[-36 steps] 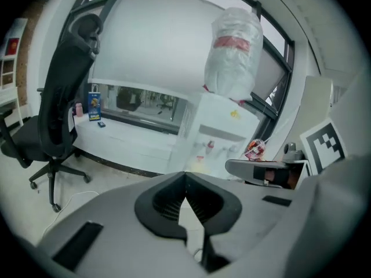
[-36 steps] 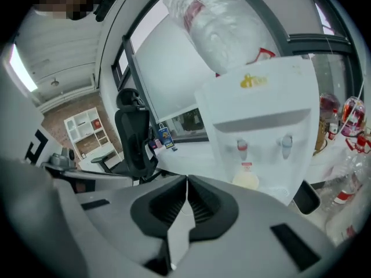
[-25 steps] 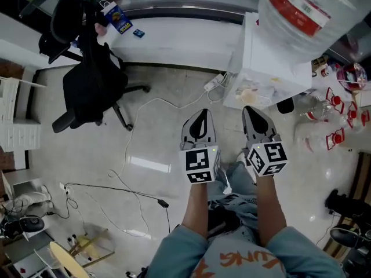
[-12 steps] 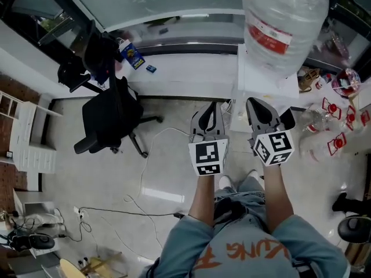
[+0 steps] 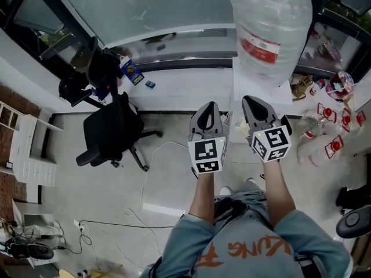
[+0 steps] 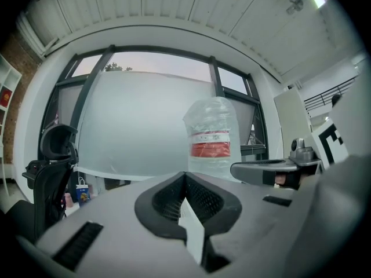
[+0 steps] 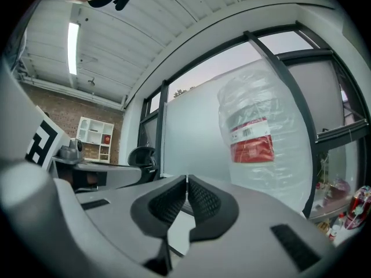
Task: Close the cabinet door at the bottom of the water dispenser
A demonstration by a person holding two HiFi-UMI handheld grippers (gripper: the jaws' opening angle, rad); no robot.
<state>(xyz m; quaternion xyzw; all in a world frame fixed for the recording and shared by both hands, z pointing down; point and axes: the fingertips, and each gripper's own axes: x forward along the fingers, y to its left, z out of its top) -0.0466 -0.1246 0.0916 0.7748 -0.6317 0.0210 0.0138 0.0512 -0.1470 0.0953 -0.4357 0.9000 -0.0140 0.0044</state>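
Pale floor (image 5: 87, 196), black chair (image 5: 110, 135) by window (image 5: 156, 4); L gripper (image 5: 210, 106) & R gripper (image 5: 253, 101) jaws together, empty

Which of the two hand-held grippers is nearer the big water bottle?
The right hand-held gripper: in the head view its tips lie just below the water bottle, whereas the left hand-held gripper sits further to the left of it.

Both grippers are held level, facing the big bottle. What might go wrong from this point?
1. The left gripper and right gripper, both shut and empty, point at the water bottle; a push forward might knock it.
2. A white cable trails across the floor below the grippers, a possible trip.
3. The cabinet door shows in no view, so it may not be fully shut.
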